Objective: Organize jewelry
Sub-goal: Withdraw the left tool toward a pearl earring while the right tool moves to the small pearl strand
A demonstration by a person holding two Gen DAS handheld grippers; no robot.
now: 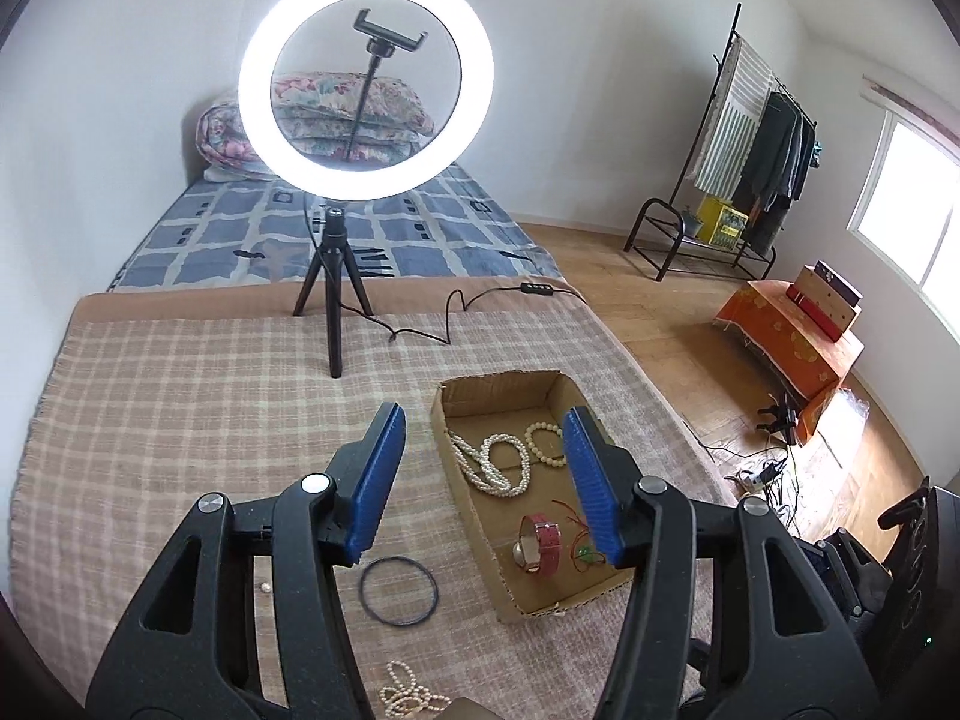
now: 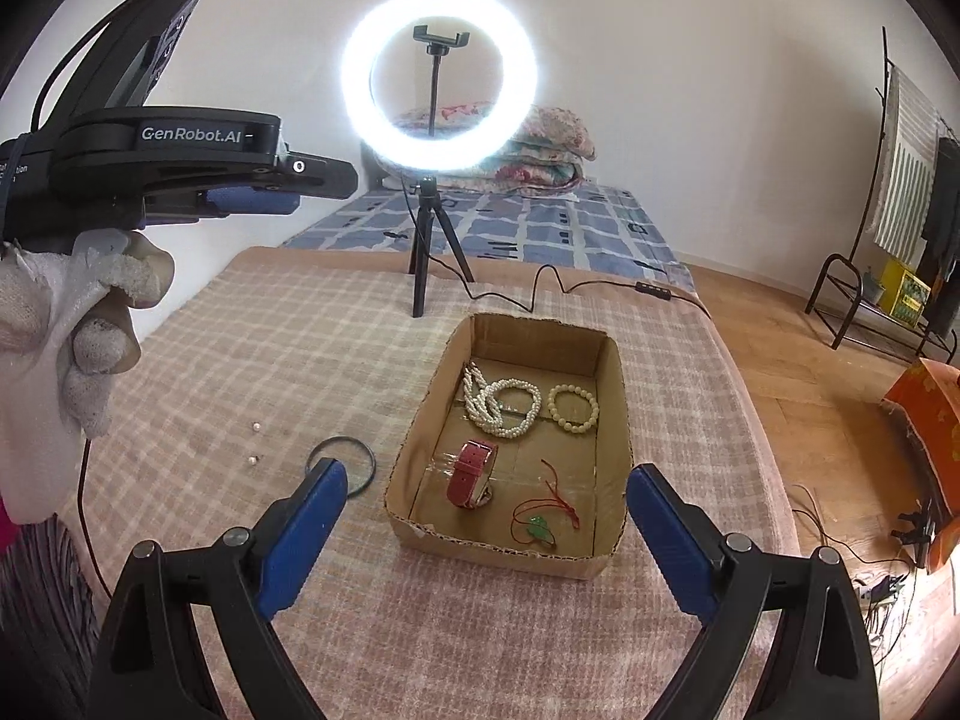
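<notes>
left gripper (image 1: pixel 486 480) is hanging with jaws spread wide and holding nothing, above the box's left wall; right gripper (image 2: pixel 486 531) is likewise gaping and empty, framing the box's near wall. the box (image 2: pixel 618 396) is sitting on the plaid cloth (image 2: pixel 270 360) and is holding a pearl strand (image 2: pixel 498 408), a bead bracelet (image 2: pixel 574 408), a red watch (image 2: pixel 474 474) and a red cord pendant (image 2: pixel 543 519). still outside are lying a black ring (image 1: pixel 399 590) just beside the box's left wall, a second pearl strand (image 1: pixel 408 693) nearer the camera, and two loose pearls (image 2: pixel 254 443). risks: the thin ring is lying flat and may be slipping from the pads; loose pearls may be rolling away; a low approach may be nudging the light box. open cloth is lying left of the box; the cloth's right edge is running close beside it.
</notes>
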